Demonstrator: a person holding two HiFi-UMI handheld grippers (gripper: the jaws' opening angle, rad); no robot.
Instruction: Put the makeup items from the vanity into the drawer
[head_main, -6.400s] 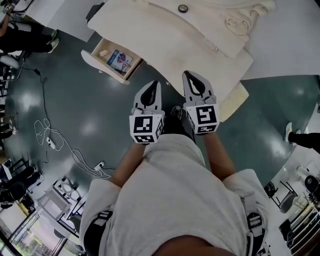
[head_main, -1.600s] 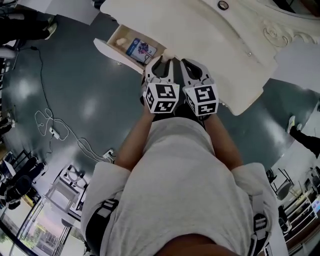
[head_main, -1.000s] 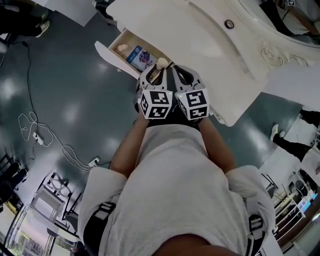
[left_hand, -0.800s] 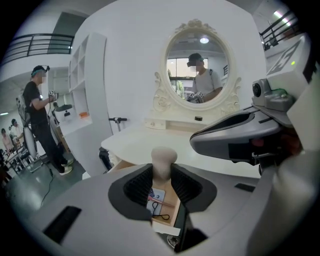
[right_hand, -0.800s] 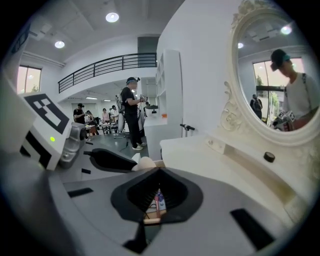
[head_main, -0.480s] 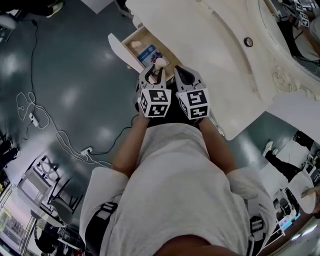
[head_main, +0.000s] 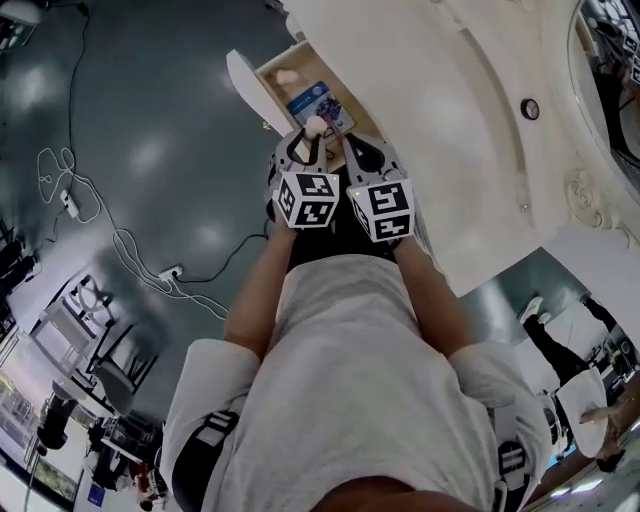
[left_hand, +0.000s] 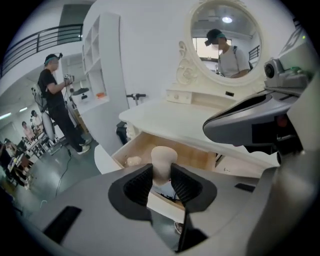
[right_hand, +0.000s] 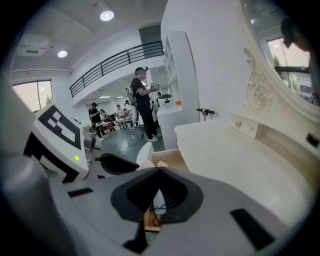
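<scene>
My left gripper (head_main: 308, 143) is shut on a beige makeup sponge (head_main: 314, 126), whose rounded top sticks out above the pads (left_hand: 136, 184) in the left gripper view. It hangs just over the near end of the open wooden drawer (head_main: 247, 90) of the cream vanity (head_main: 440, 150). Inside the drawer lie a blue and white packet (head_main: 318, 103) and a small beige item (head_main: 288, 77). My right gripper (head_main: 360, 150) is right beside the left one, shut with nothing in it. A small round black item (head_main: 530, 108) sits on the vanity top.
An oval mirror (left_hand: 227, 42) stands at the back of the vanity. A cable (head_main: 100, 235) trails over the dark floor left of the drawer. A person in black (left_hand: 54, 110) stands further off, by white shelves (left_hand: 100, 60).
Both grippers have sunk side by side and moved closer over the open drawer. The sponge has stayed in the left gripper and the right gripper has stayed shut.
</scene>
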